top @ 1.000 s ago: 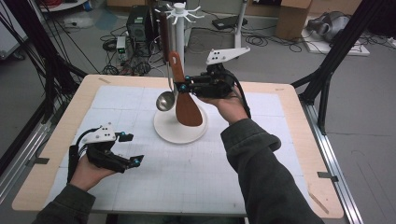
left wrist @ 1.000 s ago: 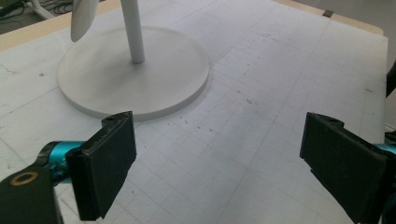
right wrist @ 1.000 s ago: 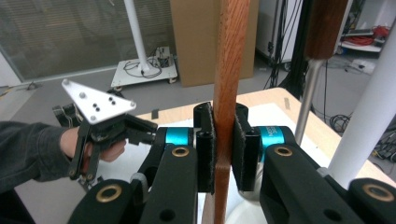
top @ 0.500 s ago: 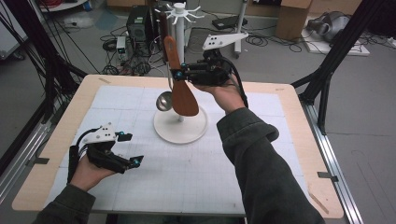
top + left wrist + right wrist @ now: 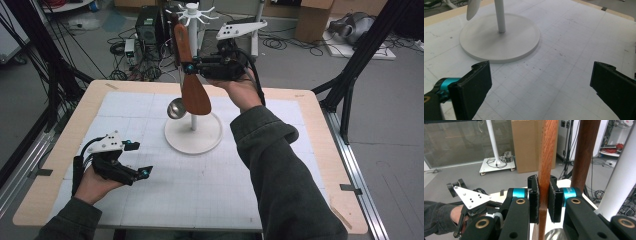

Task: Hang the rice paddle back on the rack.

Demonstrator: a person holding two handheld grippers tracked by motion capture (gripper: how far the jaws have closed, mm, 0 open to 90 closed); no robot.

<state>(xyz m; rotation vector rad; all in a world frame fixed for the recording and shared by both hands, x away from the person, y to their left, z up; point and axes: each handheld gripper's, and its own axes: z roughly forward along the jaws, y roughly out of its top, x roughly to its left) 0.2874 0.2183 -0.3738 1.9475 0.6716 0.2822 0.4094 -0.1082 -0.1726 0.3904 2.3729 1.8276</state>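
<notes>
- Cables, boxes and a computer clutter the floor behind the bench, seen from the high view. My right tool holds a wooden spatula by its handle, blade hanging down, raised beside the post of the white hanging stand. A metal ladle hangs just left of the blade. My left tool rests low on the bench, well apart from the stand.
- From the left gripper view, the jaws have just been opening and stand wide with nothing between them; the stand's base lies ahead.
- From the right gripper view, the pads pinch the spatula handle on its flat faces. I judge it light, stiff and not fragile, but the smooth wood could swivel or slip; holding the flats mid-handle seems right.
</notes>
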